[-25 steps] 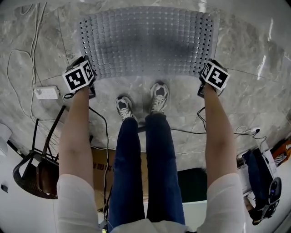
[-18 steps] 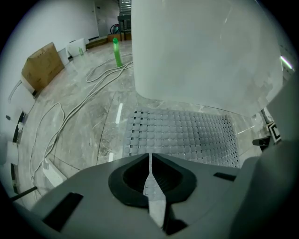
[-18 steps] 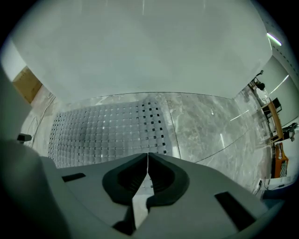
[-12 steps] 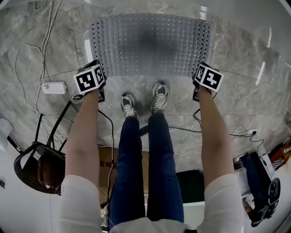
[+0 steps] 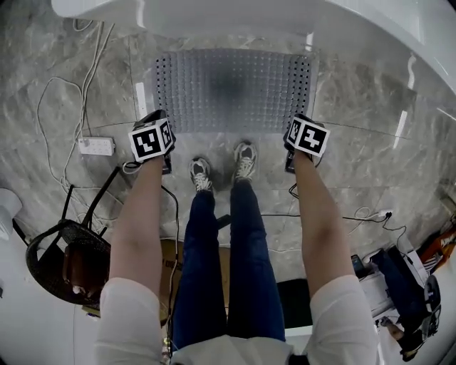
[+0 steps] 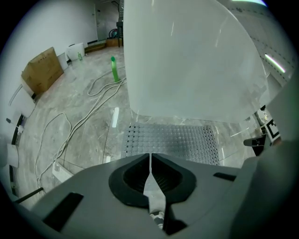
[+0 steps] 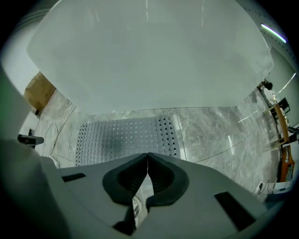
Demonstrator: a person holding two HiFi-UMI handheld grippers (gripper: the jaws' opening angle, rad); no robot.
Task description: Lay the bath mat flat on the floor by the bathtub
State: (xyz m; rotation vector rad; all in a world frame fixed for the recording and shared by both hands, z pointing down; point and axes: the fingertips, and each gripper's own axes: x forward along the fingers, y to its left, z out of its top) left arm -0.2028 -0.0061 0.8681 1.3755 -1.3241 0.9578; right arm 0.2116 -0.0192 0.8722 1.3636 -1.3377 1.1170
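The grey perforated bath mat [image 5: 234, 89] lies flat on the marble floor, its far edge along the white bathtub [image 5: 235, 16]. My left gripper [image 5: 154, 137] hovers above the mat's near left corner, shut with nothing in it. My right gripper [image 5: 305, 135] hovers above the near right corner, also shut and empty. In the left gripper view the closed jaws [image 6: 150, 155] point at the mat [image 6: 170, 142] below the tub wall [image 6: 191, 60]. The right gripper view shows closed jaws [image 7: 147, 154] over the mat [image 7: 126, 135] and the tub [image 7: 149, 56].
The person's shoes [image 5: 199, 173] stand just short of the mat's near edge. A power strip [image 5: 96, 146] with cables lies on the floor at the left, above a dark chair [image 5: 68, 260]. A green bottle [image 6: 114, 69] and a cardboard box [image 6: 42, 70] sit further left. Bags [image 5: 406, 285] lie at the lower right.
Both grippers have closed and drawn back from the mat's near corners, moving closer together. The mat stays flat on the floor, and the bathtub rim has come into the head view.
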